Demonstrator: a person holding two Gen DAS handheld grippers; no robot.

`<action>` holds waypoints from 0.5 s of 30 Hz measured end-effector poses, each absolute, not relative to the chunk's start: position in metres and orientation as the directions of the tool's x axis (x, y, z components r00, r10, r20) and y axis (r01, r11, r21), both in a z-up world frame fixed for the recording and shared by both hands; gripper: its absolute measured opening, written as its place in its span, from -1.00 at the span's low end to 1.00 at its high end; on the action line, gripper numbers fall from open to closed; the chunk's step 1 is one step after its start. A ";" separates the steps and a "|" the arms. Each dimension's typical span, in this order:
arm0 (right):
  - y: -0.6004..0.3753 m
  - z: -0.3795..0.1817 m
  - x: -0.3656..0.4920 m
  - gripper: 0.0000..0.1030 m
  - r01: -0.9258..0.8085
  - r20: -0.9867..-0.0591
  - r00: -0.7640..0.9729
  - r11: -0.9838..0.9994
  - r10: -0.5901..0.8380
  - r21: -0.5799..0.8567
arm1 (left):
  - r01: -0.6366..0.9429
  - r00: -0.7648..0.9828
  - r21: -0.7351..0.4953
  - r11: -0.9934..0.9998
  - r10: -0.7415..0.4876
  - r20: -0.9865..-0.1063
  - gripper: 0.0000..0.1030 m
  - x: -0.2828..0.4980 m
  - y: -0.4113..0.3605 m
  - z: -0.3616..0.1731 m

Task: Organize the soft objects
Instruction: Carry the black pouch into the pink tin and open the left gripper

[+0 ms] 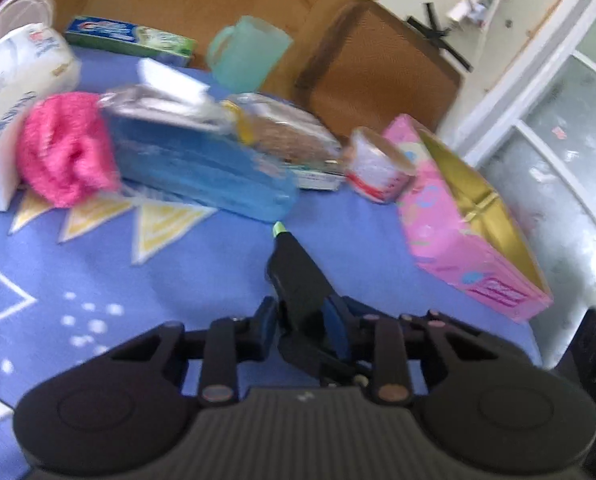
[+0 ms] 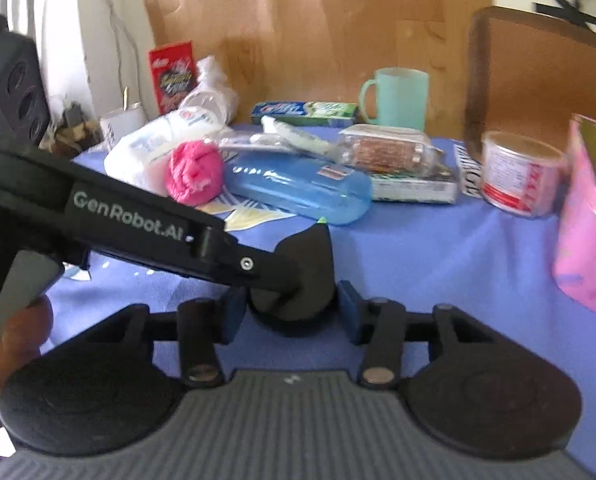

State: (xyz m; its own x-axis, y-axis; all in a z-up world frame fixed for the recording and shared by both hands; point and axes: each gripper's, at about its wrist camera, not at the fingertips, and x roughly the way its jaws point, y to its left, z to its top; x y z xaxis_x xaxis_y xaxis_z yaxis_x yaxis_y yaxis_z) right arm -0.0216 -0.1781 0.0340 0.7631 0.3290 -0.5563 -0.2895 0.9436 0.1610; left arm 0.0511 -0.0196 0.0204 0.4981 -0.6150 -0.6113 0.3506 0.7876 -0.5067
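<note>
A pink fluffy cloth [image 1: 64, 146] lies bunched on the blue tablecloth [image 1: 202, 276], between a white tissue pack [image 1: 16, 68] and a blue plastic case [image 1: 202, 164]. It also shows in the right wrist view [image 2: 194, 172], left of the blue case [image 2: 298, 188]. My left gripper [image 1: 298, 276] has its fingers together and nothing shows between them. It points at the blue case. In the right wrist view the left gripper's arm [image 2: 138, 220] crosses in front of my right gripper [image 2: 294, 280], whose fingertips are hidden behind it.
A teal mug [image 2: 396, 96], a toothpaste box [image 2: 304, 112], a clear packet of brown grains [image 2: 386, 150], a round tin [image 2: 522, 172] and a pink-and-gold gift box [image 1: 466, 220] crowd the table. A brown tray [image 1: 378, 68] leans at the back.
</note>
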 end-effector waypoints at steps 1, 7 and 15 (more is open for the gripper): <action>-0.185 0.039 -0.031 0.00 -0.271 -0.528 0.793 0.952 0.304 0.141 | 0.374 0.494 -0.508 0.776 -0.631 -0.599 -0.52 0.050 -0.026 0.027; -0.238 0.071 -0.053 0.00 -0.051 -0.362 0.930 0.998 0.059 0.032 | 0.595 0.484 -0.385 0.706 -0.697 -0.529 -0.48 0.057 -0.128 0.082; -0.333 0.071 -0.009 0.01 0.139 -0.393 0.916 0.983 -0.082 0.117 | 0.628 0.443 -0.378 0.680 -0.712 -0.545 -0.48 0.095 -0.242 0.079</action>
